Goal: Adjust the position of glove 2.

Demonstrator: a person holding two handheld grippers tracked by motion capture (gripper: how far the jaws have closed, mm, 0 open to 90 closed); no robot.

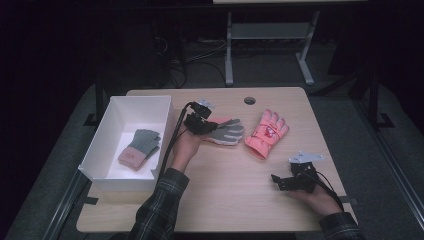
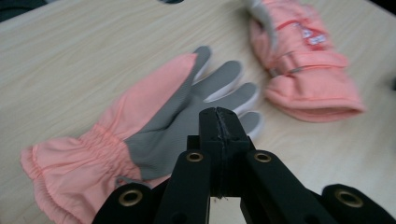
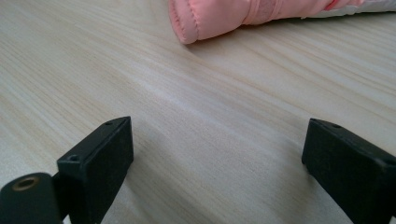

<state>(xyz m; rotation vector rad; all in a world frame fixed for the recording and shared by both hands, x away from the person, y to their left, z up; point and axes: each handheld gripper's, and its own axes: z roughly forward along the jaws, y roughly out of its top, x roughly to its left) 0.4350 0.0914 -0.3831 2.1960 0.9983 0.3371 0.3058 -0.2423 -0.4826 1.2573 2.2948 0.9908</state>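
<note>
- My left gripper [image 1: 206, 121] is over the middle of the table [image 1: 225, 200], above the palm-up glove [image 2: 154, 126]. Its jaws are pressed together with no gap. I cannot tell if a little of the grey palm fabric is pinched between them.
- This glove lies flat near the table's middle. Its pink cuff points toward the white box [image 1: 107, 131] and its grey fingers point toward the second pink glove [image 1: 266, 133].
- The two gloves are near each other but not touching; a strip of bare wood is between them.
- My right gripper [image 1: 287, 181] is low over the near right part of the table, with its jaws spread wide and nothing between them.
- In front of it there is open wood up to the cuff of the second pink glove.
- The white box stands at the left edge of the table. A grey knit glove [image 1: 140, 148] with a pink cuff lies inside it.
- The far side of the table has a round hole [image 1: 249, 100] near the edge.
</note>
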